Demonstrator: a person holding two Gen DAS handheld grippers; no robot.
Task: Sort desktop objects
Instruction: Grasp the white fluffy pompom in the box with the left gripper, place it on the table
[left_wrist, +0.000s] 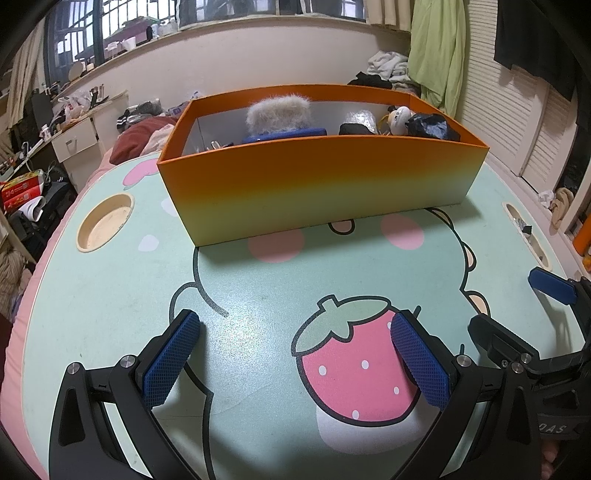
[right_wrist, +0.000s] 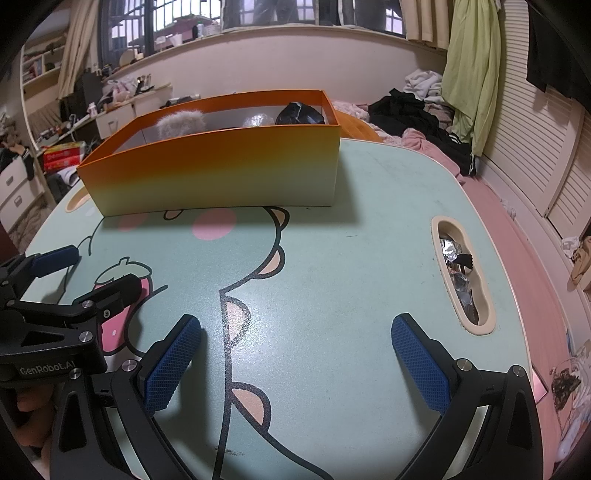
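we look down on a mint-green lap table (left_wrist: 110, 295) printed with a cartoon bear outline, pink cheek spots and a pink strawberry (left_wrist: 354, 365), its edge trimmed in pink. a round cup recess (left_wrist: 105, 223) is sunk into its left side, and a long beige slot (right_wrist: 463, 275) on its right side holds crumpled foil and dark scraps.

at the far side of the table stands an open rectangular cardboard box (left_wrist: 321, 188), orange at the rim fading to pale yellow at the base. the sorted things sit inside it: a fluffy grey-white piece (left_wrist: 279, 112) at the back, a blue object (left_wrist: 284, 134) before it, a silvery foil lump (left_wrist: 360, 120), a small white and yellow toy (left_wrist: 399, 118) and a crumpled black bag (left_wrist: 430, 125) at the right end.

our left gripper (left_wrist: 295, 358) hangs over the strawberry with its blue textured pads spread wide and nothing between them. our right gripper (right_wrist: 295, 358) hangs beside it over bare tabletop, likewise released and empty.

around the table is a cluttered bedroom: a pink bed cover (right_wrist: 517, 236), heaped clothes (right_wrist: 417, 107), a green garment (right_wrist: 472, 74) hanging by louvred doors (right_wrist: 535, 140), barred windows (right_wrist: 147, 22) and a messy white desk (left_wrist: 77, 140).
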